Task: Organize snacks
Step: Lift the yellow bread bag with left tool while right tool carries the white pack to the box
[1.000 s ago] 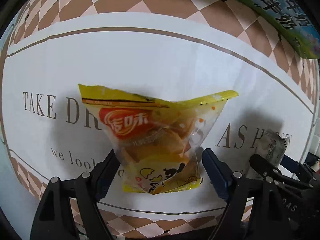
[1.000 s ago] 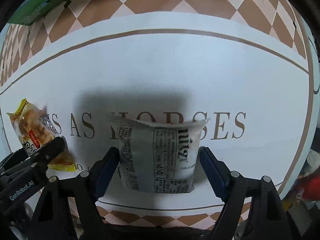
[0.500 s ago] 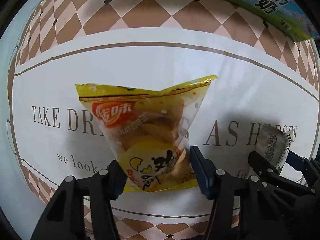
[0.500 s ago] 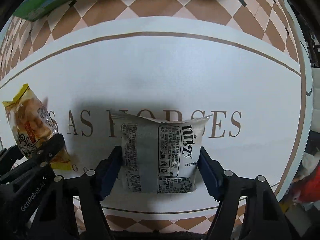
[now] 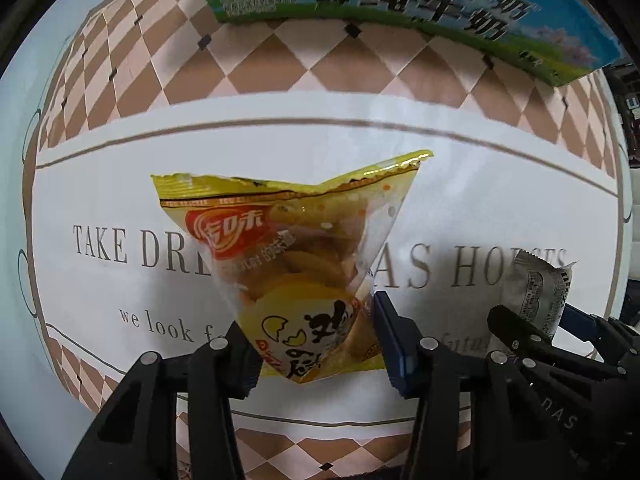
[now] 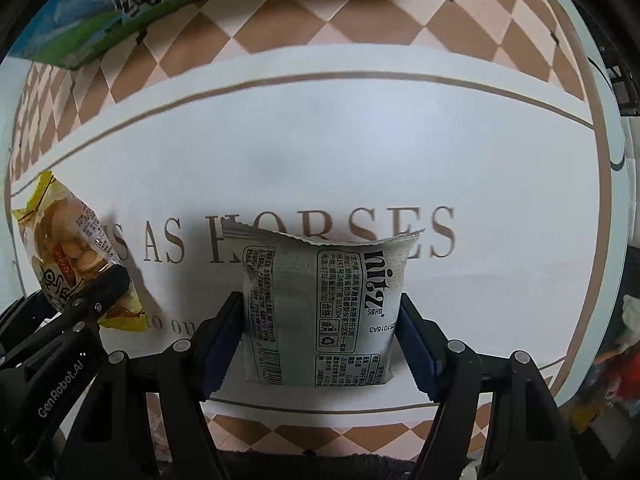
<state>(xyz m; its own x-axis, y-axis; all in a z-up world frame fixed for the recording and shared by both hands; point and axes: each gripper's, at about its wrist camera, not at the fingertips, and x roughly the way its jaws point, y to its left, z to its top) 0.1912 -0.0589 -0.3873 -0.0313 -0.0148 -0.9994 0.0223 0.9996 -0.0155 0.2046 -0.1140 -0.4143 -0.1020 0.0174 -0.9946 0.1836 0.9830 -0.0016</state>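
My left gripper [image 5: 316, 344] is shut on a yellow snack bag [image 5: 288, 264] with a red logo and holds it above the white tablecloth. The same bag shows at the left edge of the right wrist view [image 6: 76, 256]. My right gripper [image 6: 320, 340] is shut on a grey-white snack packet [image 6: 320, 312] printed with small text, held upright above the cloth. That packet and the right gripper show at the right edge of the left wrist view [image 5: 540, 296].
A green and blue milk carton box [image 5: 400, 4] stands at the far edge of the table, also in the right wrist view [image 6: 132, 4]. The tablecloth [image 6: 360, 152] has a brown diamond border and printed lettering. Clutter lies off the table's right edge [image 6: 616, 360].
Both grippers have closed on their packets and lifted them. The view has moved toward the far milk box, which now shows larger at the top.
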